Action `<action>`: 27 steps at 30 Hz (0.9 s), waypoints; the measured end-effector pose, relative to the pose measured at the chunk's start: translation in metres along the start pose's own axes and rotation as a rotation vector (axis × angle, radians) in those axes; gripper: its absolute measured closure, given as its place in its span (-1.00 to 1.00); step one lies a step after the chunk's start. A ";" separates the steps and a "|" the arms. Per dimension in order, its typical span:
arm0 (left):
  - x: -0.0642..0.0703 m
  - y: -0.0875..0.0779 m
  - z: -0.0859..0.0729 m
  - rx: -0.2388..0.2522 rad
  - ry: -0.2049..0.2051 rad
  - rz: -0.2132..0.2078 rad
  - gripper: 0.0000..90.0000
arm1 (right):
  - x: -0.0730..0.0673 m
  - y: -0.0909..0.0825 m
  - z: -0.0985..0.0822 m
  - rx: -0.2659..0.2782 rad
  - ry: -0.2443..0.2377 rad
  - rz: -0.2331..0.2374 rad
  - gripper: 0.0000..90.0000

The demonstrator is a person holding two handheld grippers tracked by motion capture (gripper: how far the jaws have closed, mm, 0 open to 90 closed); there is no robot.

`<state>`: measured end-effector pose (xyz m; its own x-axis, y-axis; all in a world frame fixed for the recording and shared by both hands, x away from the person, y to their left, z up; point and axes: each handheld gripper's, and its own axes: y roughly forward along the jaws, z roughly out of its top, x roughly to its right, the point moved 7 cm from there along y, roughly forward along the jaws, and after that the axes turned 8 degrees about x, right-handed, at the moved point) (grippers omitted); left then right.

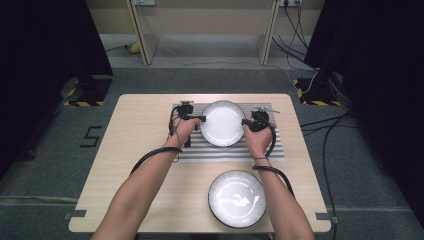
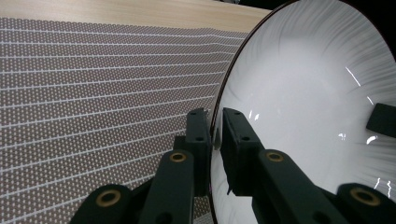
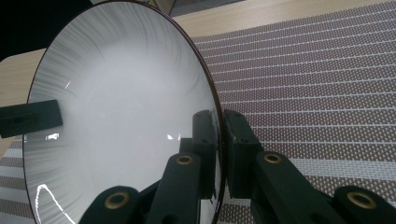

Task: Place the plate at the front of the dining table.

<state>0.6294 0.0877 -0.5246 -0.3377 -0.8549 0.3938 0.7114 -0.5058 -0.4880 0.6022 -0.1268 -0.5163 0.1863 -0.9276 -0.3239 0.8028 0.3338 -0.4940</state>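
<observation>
Wooden table (image 1: pixel 140 150) on grey carpet, striped mat (image 1: pixel 280 145); left tool (image 1: pixel 201 119), right tool (image 1: pixel 244 122) clamp far plate (image 1: pixel 222 122) rim.

The high view looks down from afar; both gripper views sit close, sharing the plate (image 2: pixel 303 93).

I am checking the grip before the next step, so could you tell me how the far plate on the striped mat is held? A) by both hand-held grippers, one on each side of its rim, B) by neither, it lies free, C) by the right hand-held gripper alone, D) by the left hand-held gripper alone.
A: the left hand-held gripper and the right hand-held gripper each clamp the rim of the far plate on opposite sides.
</observation>
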 end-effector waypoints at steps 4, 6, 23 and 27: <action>-0.003 0.003 -0.002 -0.003 -0.007 0.008 0.79 | 0.001 0.005 -0.002 -0.005 0.003 0.003 0.88; -0.003 0.004 -0.002 -0.003 -0.006 0.009 0.79 | 0.002 0.006 -0.002 -0.007 0.006 0.003 0.88; -0.003 0.012 -0.015 0.002 -0.059 -0.012 0.20 | 0.011 0.021 -0.008 -0.018 0.013 -0.016 0.89; -0.004 0.012 -0.015 -0.001 -0.047 -0.013 0.18 | 0.017 0.026 -0.014 -0.037 0.061 -0.018 0.88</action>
<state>0.6301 0.0834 -0.5437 -0.3175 -0.8422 0.4358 0.7064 -0.5167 -0.4838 0.6184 -0.1317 -0.5462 0.1365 -0.9220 -0.3623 0.7841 0.3241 -0.5293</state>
